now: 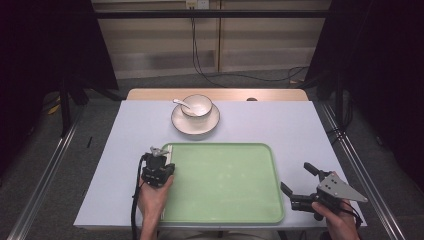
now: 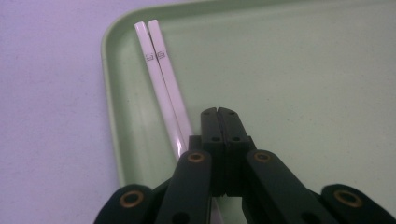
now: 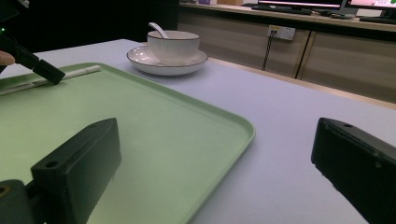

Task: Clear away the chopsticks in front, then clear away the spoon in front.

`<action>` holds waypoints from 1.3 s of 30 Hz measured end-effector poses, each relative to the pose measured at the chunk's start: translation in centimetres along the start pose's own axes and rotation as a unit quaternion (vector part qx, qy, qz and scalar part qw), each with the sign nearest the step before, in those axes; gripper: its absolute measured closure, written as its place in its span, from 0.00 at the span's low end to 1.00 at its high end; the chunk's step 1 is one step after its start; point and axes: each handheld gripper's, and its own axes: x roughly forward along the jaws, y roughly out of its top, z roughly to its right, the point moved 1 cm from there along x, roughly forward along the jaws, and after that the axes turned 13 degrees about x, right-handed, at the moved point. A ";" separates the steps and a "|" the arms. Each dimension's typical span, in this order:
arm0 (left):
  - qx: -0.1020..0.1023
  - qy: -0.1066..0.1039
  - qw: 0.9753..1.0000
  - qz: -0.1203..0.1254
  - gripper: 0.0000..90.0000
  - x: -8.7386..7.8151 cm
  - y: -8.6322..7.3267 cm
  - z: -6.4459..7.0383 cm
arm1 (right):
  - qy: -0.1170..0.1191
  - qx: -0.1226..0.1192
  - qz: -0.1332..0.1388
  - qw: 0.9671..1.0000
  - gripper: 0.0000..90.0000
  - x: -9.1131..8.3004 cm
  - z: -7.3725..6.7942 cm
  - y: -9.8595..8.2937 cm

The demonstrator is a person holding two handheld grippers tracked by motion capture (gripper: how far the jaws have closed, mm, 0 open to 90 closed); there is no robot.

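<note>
White chopsticks (image 2: 161, 79), two counted, lie side by side just inside the left rim of one green tray (image 2: 289, 70), directly ahead of my left claw (image 2: 218, 112). Each stick carries a small square mark near its far end; I cannot read it. My left claw's jaws are pressed together with nothing between them, tips just beside the sticks and over the tray. My right claw (image 3: 210, 163) stands wide apart and empty, past the tray's right edge above the pale worktop (image 3: 289, 121). Beyond the tray from both claws: one white bowl (image 1: 196, 105) on one saucer (image 1: 195, 123), one spoon (image 1: 181, 104) resting in the bowl. No brand lettering legible anywhere.
</note>
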 end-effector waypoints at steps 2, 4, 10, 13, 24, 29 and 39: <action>0.002 -0.003 1.000 0.006 1.00 0.0 -0.1 -0.1 | 0.001 -0.001 0.001 1.000 0.01 0.0 0.0 0.0; -0.003 -0.012 1.000 0.026 0.97 0.1 -0.1 -0.1 | 0.003 0.000 0.000 1.000 0.01 0.1 0.0 0.1; -0.001 -0.034 0.998 0.062 0.87 0.2 0.5 -0.2 | -0.004 0.005 0.001 1.000 0.01 0.0 0.0 0.0; 0.002 -0.038 0.996 0.079 0.75 0.4 0.7 -0.3 | -0.001 0.004 -0.001 1.000 0.01 0.0 0.0 0.1; 0.025 -0.036 0.989 0.138 0.40 0.2 2.1 -0.7 | -0.003 0.001 0.003 1.000 0.01 -0.1 0.0 0.1; 0.047 -0.023 0.988 0.148 0.32 0.1 3.1 -1.4 | -0.001 0.003 0.001 1.000 0.01 0.1 -0.1 0.1; 0.028 -0.033 0.987 0.153 0.37 0.1 5.5 -4.2 | -0.004 0.003 0.002 1.000 0.01 -0.1 -0.1 0.0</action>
